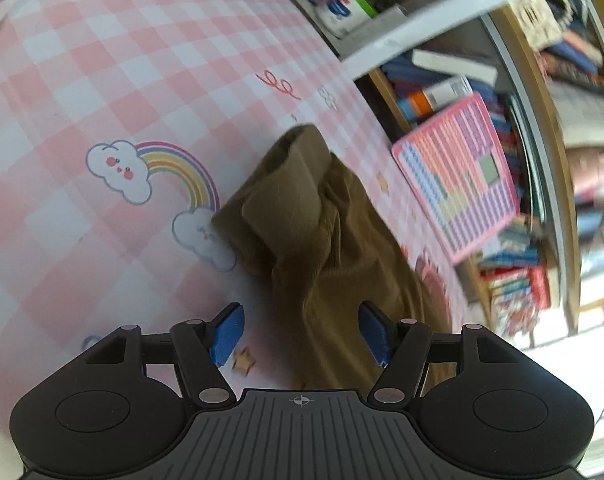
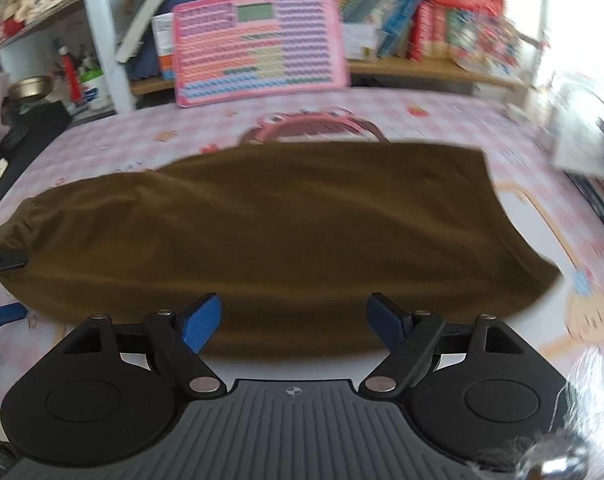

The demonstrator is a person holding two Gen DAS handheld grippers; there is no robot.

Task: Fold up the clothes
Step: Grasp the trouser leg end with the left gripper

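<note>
Brown garment (image 2: 270, 240) lies spread on the pink checked tablecloth (image 1: 102, 60), long axis running left to right across the right wrist view, one end bunched and folded over in the left wrist view (image 1: 302, 200).

Right gripper (image 2: 294, 324): blue pads (image 2: 202, 322) spread wide, nothing pinched between them; near edge of the garment sits just below and between the tips. Contact with the cloth cannot be told; picture is motion-blurred.

Left gripper (image 1: 302, 330): blue pads (image 1: 228, 332) parted, released. Cloth passes under the gap, closer to the pad on the picture's right; the pads do not press on it.

Left gripper's tips also show at the left edge of the right wrist view (image 2: 2, 288), at the bunched end of the garment.

Outward: rainbow-and-cloud print (image 1: 150, 172) on the tablecloth beside the bunched end. Pink toy keyboard (image 2: 262, 44) leans upright against the bookshelf (image 2: 441, 68) at the far table edge, well apart from the garment. Books (image 2: 453, 20) crowd the shelf.
</note>
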